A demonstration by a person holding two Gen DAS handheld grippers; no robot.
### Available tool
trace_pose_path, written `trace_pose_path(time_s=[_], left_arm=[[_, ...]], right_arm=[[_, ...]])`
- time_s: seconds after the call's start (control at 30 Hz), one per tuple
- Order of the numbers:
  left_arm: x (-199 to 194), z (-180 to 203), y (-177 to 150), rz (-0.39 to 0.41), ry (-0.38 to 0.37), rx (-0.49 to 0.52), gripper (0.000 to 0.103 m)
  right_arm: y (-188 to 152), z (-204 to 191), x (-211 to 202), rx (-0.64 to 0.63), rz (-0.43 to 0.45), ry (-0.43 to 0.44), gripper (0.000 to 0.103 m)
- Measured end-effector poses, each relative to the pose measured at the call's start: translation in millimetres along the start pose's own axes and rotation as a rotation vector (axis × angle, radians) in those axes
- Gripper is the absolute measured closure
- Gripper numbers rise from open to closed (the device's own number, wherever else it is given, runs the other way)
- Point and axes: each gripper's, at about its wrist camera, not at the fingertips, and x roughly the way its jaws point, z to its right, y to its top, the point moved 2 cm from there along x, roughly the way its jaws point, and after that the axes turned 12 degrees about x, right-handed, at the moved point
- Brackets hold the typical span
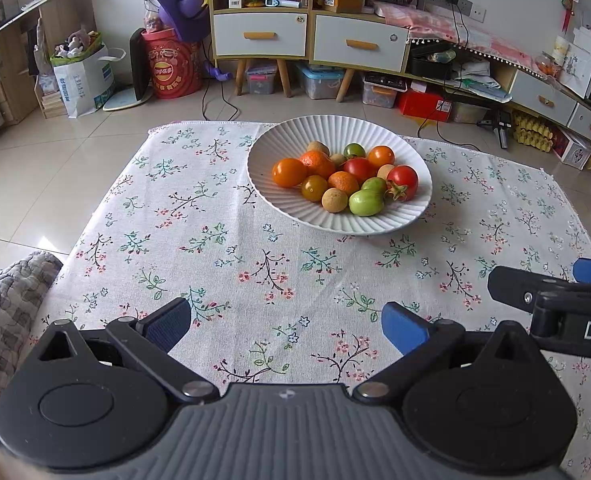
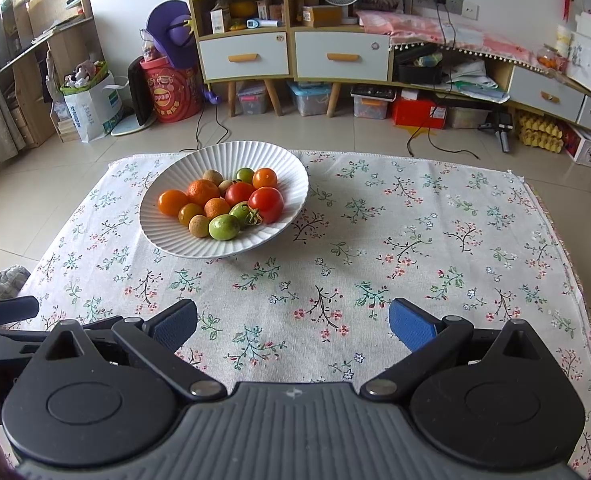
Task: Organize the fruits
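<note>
A white ribbed bowl (image 1: pixel 279 196) stands on the far part of a floral tablecloth (image 1: pixel 255 264). It holds several small fruits: red, orange and green tomatoes (image 1: pixel 365 202), tangerines (image 1: pixel 317 162) and tan round fruits. The bowl shows at the far left in the right wrist view (image 2: pixel 167 236). My left gripper (image 1: pixel 285 326) is open and empty, low over the cloth well short of the bowl. My right gripper (image 2: pixel 293 324) is open and empty too, beside the left one; it shows at the right edge of the left wrist view (image 1: pixel 551 292).
The table's near left corner meets a grey quilted cushion (image 1: pixel 7 308). Beyond the table is tiled floor (image 1: pixel 35 168), with cables, storage boxes, a red drum (image 1: pixel 171 68) and low cabinets (image 1: pixel 307 36) along the wall.
</note>
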Motion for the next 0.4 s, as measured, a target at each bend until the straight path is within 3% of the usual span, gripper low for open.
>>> trace_pose_path(time_s=[0.4], left_arm=[[1.2,-3.5,-2.2,-0.009,0.016,-0.002,0.003]], right_arm=[[-3.9,-2.2,3.7,-0.013,-0.003,-0.003,0.001]])
